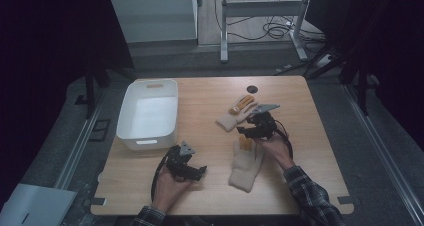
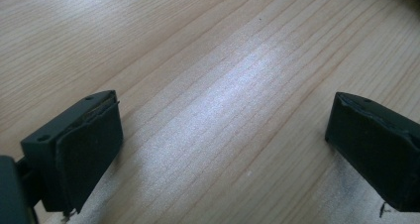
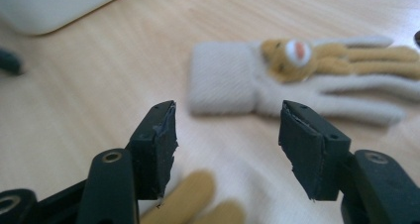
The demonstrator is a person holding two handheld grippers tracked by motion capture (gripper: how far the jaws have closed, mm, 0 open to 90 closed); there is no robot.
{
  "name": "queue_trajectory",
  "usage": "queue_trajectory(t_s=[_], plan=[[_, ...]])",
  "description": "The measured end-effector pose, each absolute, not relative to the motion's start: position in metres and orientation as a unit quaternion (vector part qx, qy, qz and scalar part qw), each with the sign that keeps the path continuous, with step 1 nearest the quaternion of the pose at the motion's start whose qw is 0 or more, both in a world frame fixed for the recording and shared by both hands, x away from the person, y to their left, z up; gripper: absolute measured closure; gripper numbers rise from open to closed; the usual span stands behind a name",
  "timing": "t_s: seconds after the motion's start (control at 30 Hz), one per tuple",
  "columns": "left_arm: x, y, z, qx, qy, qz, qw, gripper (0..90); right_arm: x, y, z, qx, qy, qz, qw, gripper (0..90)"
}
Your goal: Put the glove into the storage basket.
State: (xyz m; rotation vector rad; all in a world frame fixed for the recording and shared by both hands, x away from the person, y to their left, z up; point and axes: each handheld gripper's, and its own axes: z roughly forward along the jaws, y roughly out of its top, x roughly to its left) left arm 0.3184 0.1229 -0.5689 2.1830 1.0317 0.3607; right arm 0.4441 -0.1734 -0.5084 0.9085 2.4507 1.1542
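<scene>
Your right claw [image 1: 246, 130] hangs over the counter [image 1: 210, 116] between the two gloves, jaws partly apart with nothing between the pads. In the right gripper view the claw [image 3: 225, 149] points at the far glove, with the near glove's yellow fingertips just under the jaws.

Far glove [image 3: 297, 80]: cream knit, ribbed cuff, flat on the wood, long pale fingers stretched away from the cuff. A tan soft-toy animal figure [image 3: 292, 55] sits on its back, with a pale round patch at its head and tan strips running along the fingers. In the high view this glove [image 1: 235, 113] lies at a slant just beyond your right claw, cuff toward the bin.

Near glove [image 1: 246, 163]: same cream knit, cuff toward you, a yellow patch at its finger end, which lies just below the right claw. Touching or not, cannot tell.

Your left claw [image 1: 197, 172] rests low over bare wood near the front edge, well apart from both gloves. In the left gripper view this claw [image 2: 223, 149] stands wide open and empty, with plain wood grain between the jaws.

White bin [image 1: 148, 113]: left half of the counter, empty, handle slots at both ends. Open wood lies between it and the gloves. A small dark round spot [image 1: 252, 89] sits in the wood beyond the far glove.

Count: two gloves, one bin, two claws.
</scene>
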Motion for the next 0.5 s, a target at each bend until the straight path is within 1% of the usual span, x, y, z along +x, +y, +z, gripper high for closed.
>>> queue_trajectory(t_s=[0.17, 0.2, 0.23, 0.27, 0.3, 0.5], plan=[[0.319, 0.123, -0.569, 0.841, 0.396, 0.139, 0.342, 1.3, 0.470, -0.163, -0.511, 0.329, 0.844, 0.397, 0.150, 42.5], [0.319, 0.123, -0.569, 0.841, 0.396, 0.139, 0.342, 1.3, 0.470, -0.163, -0.511, 0.329, 0.844, 0.397, 0.150, 42.5], [0.319, 0.123, -0.569, 0.841, 0.396, 0.139, 0.342, 1.3, 0.481, -0.159, -0.513, 0.334, 0.842, 0.395, 0.154, 43.3], [0.319, 0.123, -0.569, 0.841, 0.396, 0.139, 0.342, 1.2, 0.481, -0.159, -0.513, 0.334, 0.842, 0.395, 0.154, 43.3], [0.318, 0.123, -0.569, 0.841, 0.396, 0.139, 0.341, 1.2, 0.489, -0.155, -0.515, 0.339, 0.842, 0.388, 0.158, 43.4], [0.319, 0.123, -0.569, 0.841, 0.396, 0.139, 0.341, 1.2, 0.512, -0.148, -0.524, 0.353, 0.839, 0.381, 0.164, 42.9]])
